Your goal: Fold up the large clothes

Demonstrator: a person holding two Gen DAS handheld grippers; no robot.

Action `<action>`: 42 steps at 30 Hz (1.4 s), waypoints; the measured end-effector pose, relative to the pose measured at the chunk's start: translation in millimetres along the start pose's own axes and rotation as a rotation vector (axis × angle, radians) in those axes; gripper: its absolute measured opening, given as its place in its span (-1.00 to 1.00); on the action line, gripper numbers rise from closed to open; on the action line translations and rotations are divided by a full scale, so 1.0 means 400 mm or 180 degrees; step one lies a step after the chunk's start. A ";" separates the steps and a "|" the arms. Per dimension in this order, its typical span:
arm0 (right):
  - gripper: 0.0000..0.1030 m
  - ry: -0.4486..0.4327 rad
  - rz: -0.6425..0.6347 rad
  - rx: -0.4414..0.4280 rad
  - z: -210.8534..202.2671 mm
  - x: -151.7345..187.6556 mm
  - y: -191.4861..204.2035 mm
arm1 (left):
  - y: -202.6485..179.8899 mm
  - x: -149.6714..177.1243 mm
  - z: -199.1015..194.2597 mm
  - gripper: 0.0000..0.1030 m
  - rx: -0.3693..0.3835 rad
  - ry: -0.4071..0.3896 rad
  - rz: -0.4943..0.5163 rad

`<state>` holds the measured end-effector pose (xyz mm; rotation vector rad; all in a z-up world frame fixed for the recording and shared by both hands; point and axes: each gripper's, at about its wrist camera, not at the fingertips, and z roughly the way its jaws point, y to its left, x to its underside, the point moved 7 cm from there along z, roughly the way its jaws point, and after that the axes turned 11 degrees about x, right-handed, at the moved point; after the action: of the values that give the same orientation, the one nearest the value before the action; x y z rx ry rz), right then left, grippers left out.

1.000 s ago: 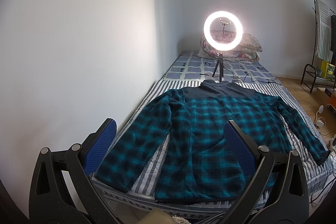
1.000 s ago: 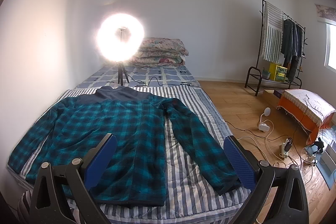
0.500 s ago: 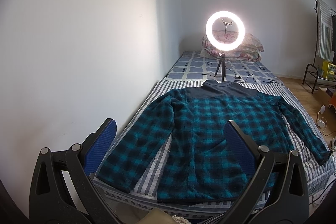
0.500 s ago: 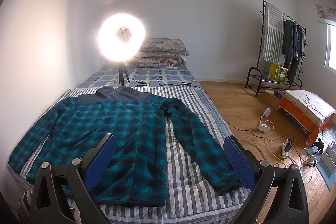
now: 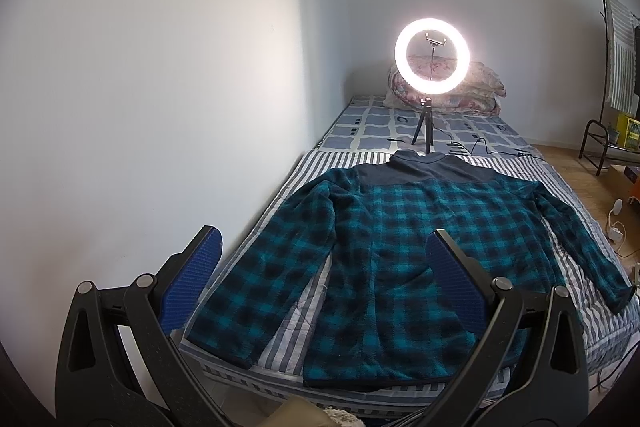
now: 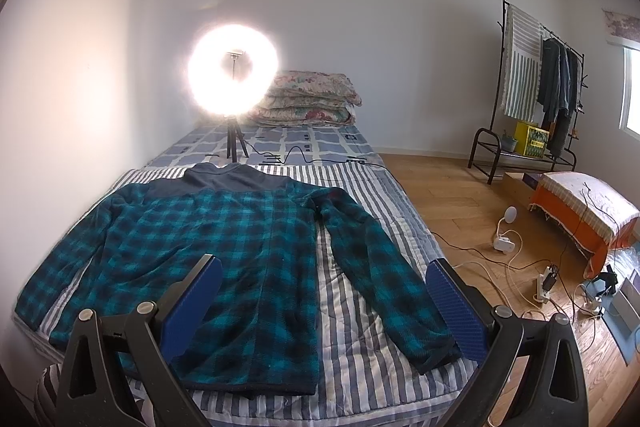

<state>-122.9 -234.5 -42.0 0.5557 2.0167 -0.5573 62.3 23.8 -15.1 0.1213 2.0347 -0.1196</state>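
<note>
A teal and black plaid fleece jacket (image 5: 404, 251) (image 6: 224, 247) with a dark collar lies flat on the striped bed (image 5: 296, 311) (image 6: 360, 347), both sleeves spread outward and its hem at the near edge. My left gripper (image 5: 320, 251) hovers above the near end of the bed, over the jacket's left sleeve and hem, open with nothing between its blue pads. My right gripper (image 6: 320, 279) hangs open above the jacket's right half and right sleeve (image 6: 384, 287), also holding nothing.
A lit ring light on a small tripod (image 5: 430, 67) (image 6: 233, 81) stands on the bed beyond the collar, cables beside it. Folded quilts (image 6: 308, 99) sit at the head. A wall runs along the bed's left. A clothes rack (image 6: 536, 87), orange stool (image 6: 584, 211) and floor cables (image 6: 520, 267) lie right.
The left wrist view has shifted slightly leftward, so the jacket and ring light sit a little further right in it. The right wrist view is nearly unchanged. Both grippers stay open.
</note>
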 end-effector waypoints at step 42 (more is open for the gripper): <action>-0.04 0.0889 -0.1237 -0.3164 0.101 -0.071 1.021 | 0.385 0.502 0.002 0.22 -0.0471 0.0847 -0.0655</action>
<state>156.4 61.3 -101.5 -0.3879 2.3562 0.3573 -5.9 183.1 -199.6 -0.1743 2.3104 -0.0843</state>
